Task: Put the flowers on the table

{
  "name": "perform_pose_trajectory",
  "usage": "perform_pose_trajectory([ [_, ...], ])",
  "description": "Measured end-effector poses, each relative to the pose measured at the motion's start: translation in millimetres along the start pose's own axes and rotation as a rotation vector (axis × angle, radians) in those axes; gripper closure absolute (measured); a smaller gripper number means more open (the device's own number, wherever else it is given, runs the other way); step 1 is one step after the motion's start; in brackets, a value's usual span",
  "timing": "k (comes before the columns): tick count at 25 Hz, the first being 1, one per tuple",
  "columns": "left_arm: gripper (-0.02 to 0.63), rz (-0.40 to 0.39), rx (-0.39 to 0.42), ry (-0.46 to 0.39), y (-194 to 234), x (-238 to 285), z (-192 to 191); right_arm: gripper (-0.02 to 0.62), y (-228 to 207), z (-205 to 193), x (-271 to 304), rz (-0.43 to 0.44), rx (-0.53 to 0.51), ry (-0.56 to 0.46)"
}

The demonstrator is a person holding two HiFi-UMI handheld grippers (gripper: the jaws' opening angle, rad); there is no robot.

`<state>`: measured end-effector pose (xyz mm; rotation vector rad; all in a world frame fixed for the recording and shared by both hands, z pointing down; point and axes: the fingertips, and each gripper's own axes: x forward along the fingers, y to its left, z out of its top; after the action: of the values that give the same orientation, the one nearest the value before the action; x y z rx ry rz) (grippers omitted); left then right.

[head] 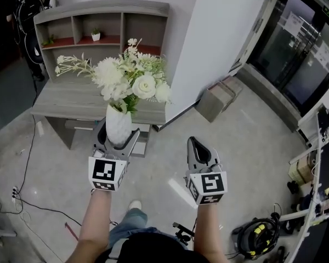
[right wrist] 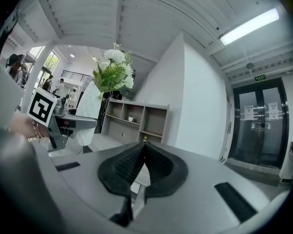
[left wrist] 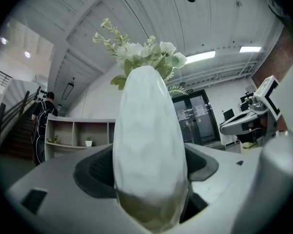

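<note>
- My left gripper (head: 117, 142) is clamped on the white dimpled vase (left wrist: 149, 145). The jaws are spread wide, with one dark ribbed pad against each flank of its lower body.
- The vase stands upright in the grip, with its base down between the jaws and its neck clear above them.
- A bunch of white artificial flowers with green leaves (head: 132, 81) sits in the vase mouth. One long sprig trails out toward the left of the head view.
- The flowers are not on the table. The vase is off any surface, in the air in front of me over the pale concrete floor (head: 247, 147).
- The grey wood-grain table (head: 66, 102) is ahead of me. In the head view the vase body overlaps its front edge and the blooms cover part of its top.
- An open-fronted grey shelf unit (head: 107, 23) stands at the back of the table. One cubby holds a small green plant in a white pot (head: 96, 35).
- My right gripper (head: 196, 144) is empty. Its jaws are pressed together with the pads meeting tip to tip, and it is beside the left gripper but apart from it.
- A brown cardboard box (head: 216, 98) sits on the floor by the white wall corner.
- A person in dark clothes (head: 26, 10) stands behind the shelf's left end.
</note>
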<state>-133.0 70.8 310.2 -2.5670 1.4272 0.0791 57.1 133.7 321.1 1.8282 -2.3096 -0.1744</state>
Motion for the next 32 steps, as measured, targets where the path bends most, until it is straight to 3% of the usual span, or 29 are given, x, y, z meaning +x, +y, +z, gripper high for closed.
perform_pose_trajectory([
  [11, 0.212, -0.026, 0.004, 0.002, 62.8, 100.5, -22.1, 0.580, -24.3, -8.1, 123.3, -0.009, 0.059, 0.096],
  [22, 0.212, -0.048, -0.012, 0.031, 68.5, 115.8, -51.5, 0.580, -12.6, -63.8, 148.9, 0.021, 0.143, 0.331],
  [28, 0.212, -0.057, -0.017, 0.040, 69.3, 118.1, -60.1, 0.580, -4.3, -71.5, 157.1, 0.046, 0.164, 0.357],
  [32, 0.212, -0.062, -0.036, 0.039, 56.9, 163.7, -84.7, 0.580, -35.0, -92.2, 191.8, 0.066, 0.169, 0.364],
])
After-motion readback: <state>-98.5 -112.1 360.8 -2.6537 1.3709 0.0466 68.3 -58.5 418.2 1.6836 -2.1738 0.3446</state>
